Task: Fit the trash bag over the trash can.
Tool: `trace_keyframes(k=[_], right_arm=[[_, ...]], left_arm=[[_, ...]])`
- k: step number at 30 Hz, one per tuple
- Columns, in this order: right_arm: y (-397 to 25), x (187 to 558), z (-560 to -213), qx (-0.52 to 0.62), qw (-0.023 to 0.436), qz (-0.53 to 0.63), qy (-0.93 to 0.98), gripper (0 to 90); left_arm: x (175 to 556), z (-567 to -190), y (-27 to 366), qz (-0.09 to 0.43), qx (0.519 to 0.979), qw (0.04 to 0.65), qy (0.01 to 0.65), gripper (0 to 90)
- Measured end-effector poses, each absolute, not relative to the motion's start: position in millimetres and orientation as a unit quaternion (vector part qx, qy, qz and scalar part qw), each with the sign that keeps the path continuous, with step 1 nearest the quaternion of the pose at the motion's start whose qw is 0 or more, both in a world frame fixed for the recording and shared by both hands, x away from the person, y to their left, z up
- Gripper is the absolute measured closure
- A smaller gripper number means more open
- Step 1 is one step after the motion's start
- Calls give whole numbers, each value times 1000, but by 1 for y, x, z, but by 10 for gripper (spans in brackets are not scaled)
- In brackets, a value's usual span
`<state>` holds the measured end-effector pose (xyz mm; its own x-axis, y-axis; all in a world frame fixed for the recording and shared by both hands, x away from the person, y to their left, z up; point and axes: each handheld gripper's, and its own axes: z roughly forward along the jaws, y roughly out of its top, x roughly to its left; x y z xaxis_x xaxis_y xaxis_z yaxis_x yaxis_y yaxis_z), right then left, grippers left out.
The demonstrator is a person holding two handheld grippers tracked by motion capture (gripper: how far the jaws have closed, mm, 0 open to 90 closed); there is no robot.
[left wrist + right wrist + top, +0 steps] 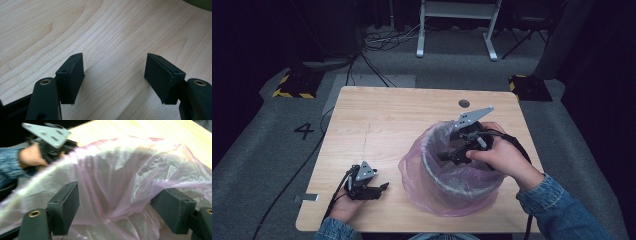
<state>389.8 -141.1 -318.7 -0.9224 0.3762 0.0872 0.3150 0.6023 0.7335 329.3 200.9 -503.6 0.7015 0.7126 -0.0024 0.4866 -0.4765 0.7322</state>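
1. My left gripper [383, 187] rests low on the wooden worktop [377, 125] near the front left edge. Its jaws stand wide apart with nothing but bare wood grain between them, as the left gripper view shows.
2. Just to its right sits a round grey bin [462, 185] lined with a thin pink plastic bag [414, 175]. The bag's loose skirt spills over the rim and puddles on the worktop, near my left gripper but not touching it.
3. My right gripper [451, 156] reaches over the bin's mouth from the right side. In the right gripper view its jaws are spread apart, with the pink film [120, 177] draped between and beyond them. I cannot tell whether either pad touches it.
4. I judge the bag to be very light, soft and slippery, and easy to tear or stretch. The best hold is a bunched fold of film near the rim, pinched fully rather than a single taut layer.
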Motion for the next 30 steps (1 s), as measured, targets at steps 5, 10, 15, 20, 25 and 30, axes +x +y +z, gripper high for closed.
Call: trace_keyframes(k=[5,10,15,20,25,30], right_arm=[[-143,383,-316,209,41,408,888,234],[-149,377,-305,215,59,422,879,244],[-149,379,-295,220,77,448,863,252],[-154,380,-290,245,76,447,857,304],[-164,378,-281,256,91,449,851,315],[-153,379,-279,220,114,482,840,306]], left_arm=[[329,-504,200,152,845,369,356,318],[329,-504,200,152,845,369,356,318],[329,-504,200,152,845,369,356,318],[329,-504,200,152,846,369,355,318],[329,-504,200,152,845,369,355,318],[329,-504,199,151,845,370,357,317]])
